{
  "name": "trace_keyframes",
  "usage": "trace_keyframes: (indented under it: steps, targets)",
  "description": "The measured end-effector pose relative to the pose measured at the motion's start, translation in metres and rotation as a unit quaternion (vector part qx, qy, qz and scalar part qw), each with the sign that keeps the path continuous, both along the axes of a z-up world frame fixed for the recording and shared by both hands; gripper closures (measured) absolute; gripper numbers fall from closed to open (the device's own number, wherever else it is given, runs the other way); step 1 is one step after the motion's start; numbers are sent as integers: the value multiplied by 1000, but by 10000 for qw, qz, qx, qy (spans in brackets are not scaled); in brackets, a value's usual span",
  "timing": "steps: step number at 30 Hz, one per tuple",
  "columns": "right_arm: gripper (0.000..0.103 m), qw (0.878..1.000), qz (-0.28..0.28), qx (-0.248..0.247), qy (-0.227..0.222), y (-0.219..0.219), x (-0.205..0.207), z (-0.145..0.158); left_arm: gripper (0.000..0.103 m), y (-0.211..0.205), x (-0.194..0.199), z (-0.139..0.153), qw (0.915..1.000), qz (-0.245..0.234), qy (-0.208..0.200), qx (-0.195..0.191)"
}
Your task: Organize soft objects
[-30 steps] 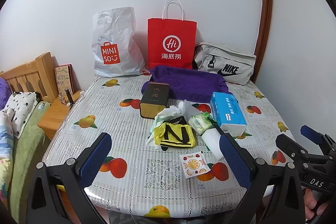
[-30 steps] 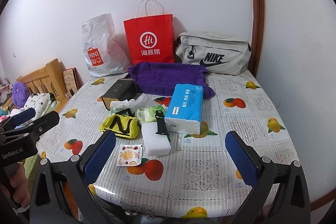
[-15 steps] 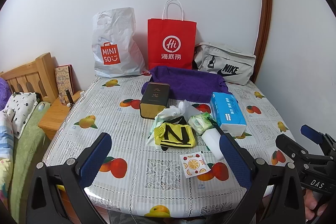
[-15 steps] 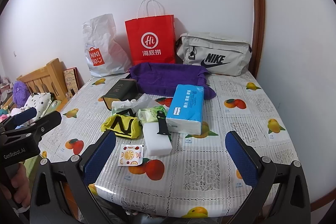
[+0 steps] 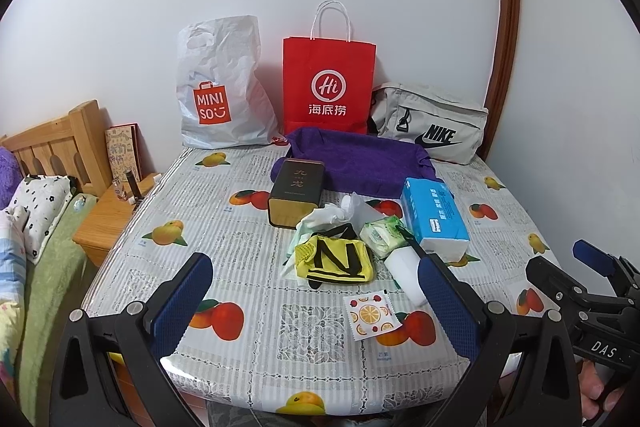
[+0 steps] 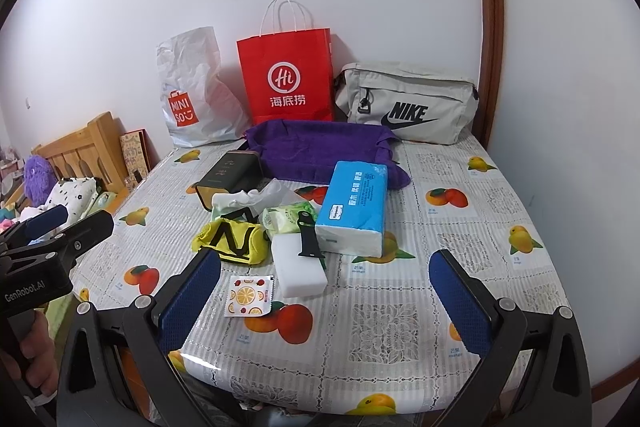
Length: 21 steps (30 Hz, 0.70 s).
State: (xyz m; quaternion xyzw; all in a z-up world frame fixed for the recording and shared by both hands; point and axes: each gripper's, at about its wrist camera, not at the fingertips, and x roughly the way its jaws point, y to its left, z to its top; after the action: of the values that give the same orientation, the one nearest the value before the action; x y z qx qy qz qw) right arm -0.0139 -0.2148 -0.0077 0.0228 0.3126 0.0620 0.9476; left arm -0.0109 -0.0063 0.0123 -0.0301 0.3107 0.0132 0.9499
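**Both grippers waiting at the near edge, soft clutter untouched**

Fruit-print oilcloth is covering the table [image 5: 248,187], which is standing against a white wall with a white plastic bag [image 5: 218,83], a red paper bag [image 5: 328,87] and a grey waist bag [image 5: 432,123] lining its far edge. Just in front of them a purple cloth tray [image 5: 352,159] is sitting open, probably the place the soft things belong.

Toward the middle of the table a loose cluster is lying: a yellow pouch [image 5: 334,261], a green wipes pack [image 5: 382,233], a crumpled white tissue bag [image 5: 332,215], a blue tissue pack [image 5: 434,215], a white sponge block [image 6: 298,263] with a black strap [image 6: 308,239] across it, and a dark tin [image 5: 296,191]. A fruit-print sachet [image 5: 370,315] is lying apart, nearer the front edge.

The left gripper [image 5: 316,301] and the right gripper [image 6: 324,301] are hovering at the near edge, jaws spread wide, gripping nothing.

A sensible start would be the yellow pouch: coming down from above, closing across its narrow width and lifting straight up, so the wipes pack touching it is not dragged along. The strap looks likely to slide off the sponge block if that is nudged.
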Motion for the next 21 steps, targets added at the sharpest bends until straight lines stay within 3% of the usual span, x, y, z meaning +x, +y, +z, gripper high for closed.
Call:
trace_keyframes:
  steps: [21]
  targets:
    - [0,10000,13,-63,0,2,-1,2,0,7,0,8,10000,3,-15,-11]
